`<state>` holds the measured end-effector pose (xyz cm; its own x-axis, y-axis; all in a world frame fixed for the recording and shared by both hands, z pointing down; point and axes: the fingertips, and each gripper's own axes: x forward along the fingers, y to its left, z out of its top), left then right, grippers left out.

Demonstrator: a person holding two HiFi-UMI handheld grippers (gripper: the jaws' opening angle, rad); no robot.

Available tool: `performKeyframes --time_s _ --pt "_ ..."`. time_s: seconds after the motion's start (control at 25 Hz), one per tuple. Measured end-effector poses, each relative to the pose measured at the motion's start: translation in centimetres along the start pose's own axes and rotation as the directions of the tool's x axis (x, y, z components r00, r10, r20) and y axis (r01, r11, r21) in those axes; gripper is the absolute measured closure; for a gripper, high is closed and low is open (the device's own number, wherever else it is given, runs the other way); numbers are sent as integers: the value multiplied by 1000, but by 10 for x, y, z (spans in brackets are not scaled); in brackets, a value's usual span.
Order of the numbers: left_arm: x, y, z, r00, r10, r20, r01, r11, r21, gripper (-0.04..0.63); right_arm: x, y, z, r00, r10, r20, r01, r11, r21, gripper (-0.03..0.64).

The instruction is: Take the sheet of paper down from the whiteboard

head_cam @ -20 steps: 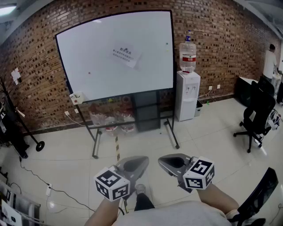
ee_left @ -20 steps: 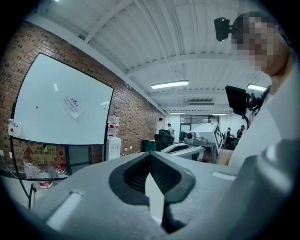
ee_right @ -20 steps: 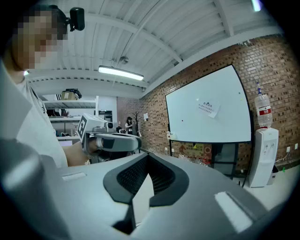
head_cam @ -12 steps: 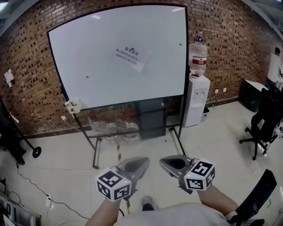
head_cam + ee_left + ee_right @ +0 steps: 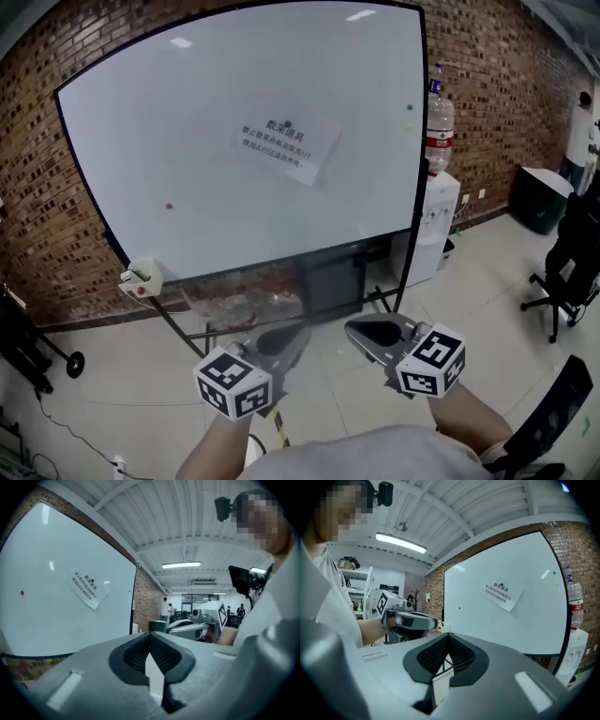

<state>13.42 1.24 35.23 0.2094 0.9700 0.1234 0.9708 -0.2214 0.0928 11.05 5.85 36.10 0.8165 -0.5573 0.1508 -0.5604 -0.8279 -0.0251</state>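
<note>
- Left gripper (image 5: 292,336): jaws pressed together on nothing, held low before the whiteboard's (image 5: 141,141) bottom edge, well apart from it.
- Sheet of paper (image 5: 288,150): stuck on the whiteboard's upper middle, long axis sloping down to the right. It lies up and ahead of the 2 grippers, and the left 1 looks marginally nearer.
- Right gripper (image 5: 361,330): jaws likewise closed and empty, below the whiteboard's bottom edge.

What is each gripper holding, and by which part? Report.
Nothing: left gripper and right gripper are shut and empty; sheet of paper is on the whiteboard.
</note>
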Motion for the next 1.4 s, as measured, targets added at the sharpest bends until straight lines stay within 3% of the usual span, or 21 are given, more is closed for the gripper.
performKeyframes --time_s 0.32,0.52,0.8,1.2,1.4 --pt "42 93 16 1000 -8 20 7 1000 25 594 69 -76 20 999 -25 33 27 998 -59 618" --pt "62 146 25 999 25 48 -27 998 49 594 112 -115 31 999 9 47 -4 995 -104 618" --pt "119 244 58 994 74 77 -78 996 51 594 178 -206 51 999 30 41 -23 987 -156 618" --pt "148 307 87 991 105 85 -110 992 59 594 220 -262 77 998 44 38 -36 981 -193 618" --pt "142 327 102 992 92 81 -100 991 94 594 236 -269 106 994 20 108 8 968 -250 618"
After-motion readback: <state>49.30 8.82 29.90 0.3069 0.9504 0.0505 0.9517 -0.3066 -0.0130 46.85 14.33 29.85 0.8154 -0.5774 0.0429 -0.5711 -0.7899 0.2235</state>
